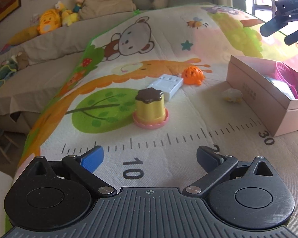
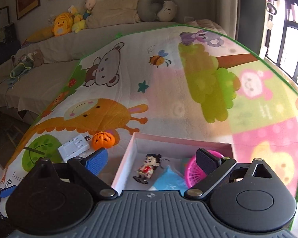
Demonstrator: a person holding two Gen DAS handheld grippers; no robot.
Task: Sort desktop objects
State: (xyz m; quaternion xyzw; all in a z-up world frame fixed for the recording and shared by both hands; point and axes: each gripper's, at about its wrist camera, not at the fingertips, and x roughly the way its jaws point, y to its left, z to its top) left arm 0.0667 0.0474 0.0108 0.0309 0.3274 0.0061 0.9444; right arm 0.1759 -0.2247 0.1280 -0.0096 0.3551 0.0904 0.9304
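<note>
The pink box (image 1: 268, 91) is running off the left wrist view's right edge, its wall hiding most of the pink basket (image 1: 286, 73). In the right wrist view, the right tool (image 2: 152, 161) is covering part of the basket and the blue item (image 2: 168, 180), which stays unidentifiable. The small white object (image 1: 231, 95) is too blurred to identify.

Pudding toy (image 1: 150, 109) upright on mat; white charger (image 1: 166, 84) touching orange pumpkin (image 1: 193, 75); pink box (image 1: 268, 97) open.
</note>
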